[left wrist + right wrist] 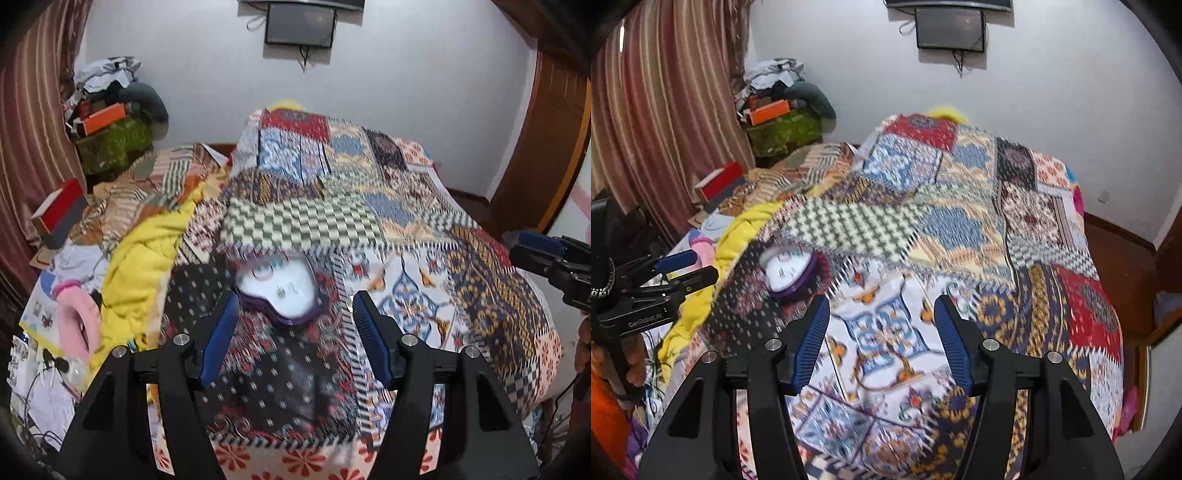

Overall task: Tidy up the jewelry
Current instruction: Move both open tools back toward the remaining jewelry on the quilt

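Observation:
A purple heart-shaped jewelry box (280, 291) with a white lining lies open on the patchwork bedspread (369, 206). Small jewelry pieces (284, 291) and a ring shape (263, 272) lie blurred inside it. My left gripper (293, 314) hovers open just in front of the box, nothing between its blue pads. In the right wrist view the same box (788, 273) sits ahead and to the left. My right gripper (882, 317) stands open and empty over the white and blue patch of the bedspread (886, 332). The left gripper (683, 269) also shows at that view's left edge.
A yellow blanket (147, 251) and a pink plush item (77, 317) lie left of the box. Piled boxes and clothes (110, 122) stand in the far left corner beside a striped curtain (29, 147). A wooden door (546, 147) is at right. Cables and papers (40, 398) clutter the lower left.

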